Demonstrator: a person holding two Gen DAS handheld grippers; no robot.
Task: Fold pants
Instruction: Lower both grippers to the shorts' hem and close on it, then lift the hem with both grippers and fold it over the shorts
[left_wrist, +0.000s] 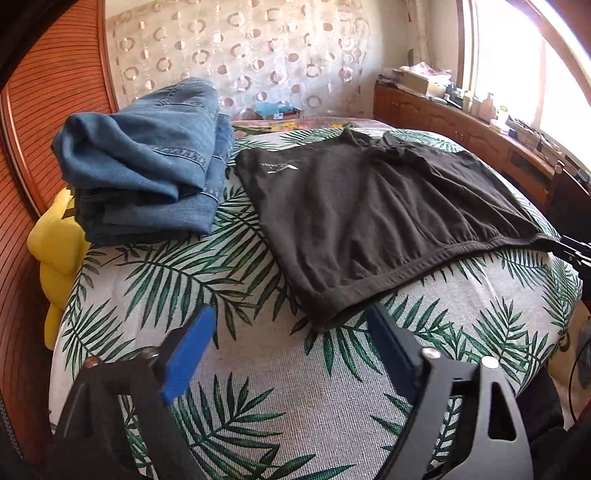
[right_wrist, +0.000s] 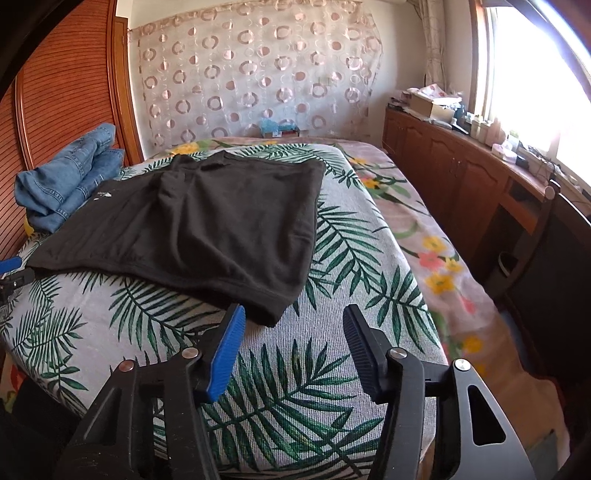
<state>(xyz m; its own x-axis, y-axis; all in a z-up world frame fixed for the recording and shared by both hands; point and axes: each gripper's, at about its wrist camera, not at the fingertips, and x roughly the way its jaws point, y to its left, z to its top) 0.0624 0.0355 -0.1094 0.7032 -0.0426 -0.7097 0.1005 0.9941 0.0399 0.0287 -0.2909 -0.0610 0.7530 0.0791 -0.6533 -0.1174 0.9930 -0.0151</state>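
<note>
In the left view, soft black pants (left_wrist: 369, 206) are spread flat on a leafy woven cover (left_wrist: 258, 369). Their near corner is seen just ahead of the left gripper (left_wrist: 291, 325), whose jaws are apart and empty. Folded jeans (left_wrist: 147, 162) are piled behind.

In the right view, the pants (right_wrist: 207, 229) corner is seen just ahead of the right gripper (right_wrist: 293, 317), also apart and empty.

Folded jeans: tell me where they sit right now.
The folded jeans lie at the far left of the bed, against the wooden headboard, just left of the black pants; the right wrist view shows the same.
</note>
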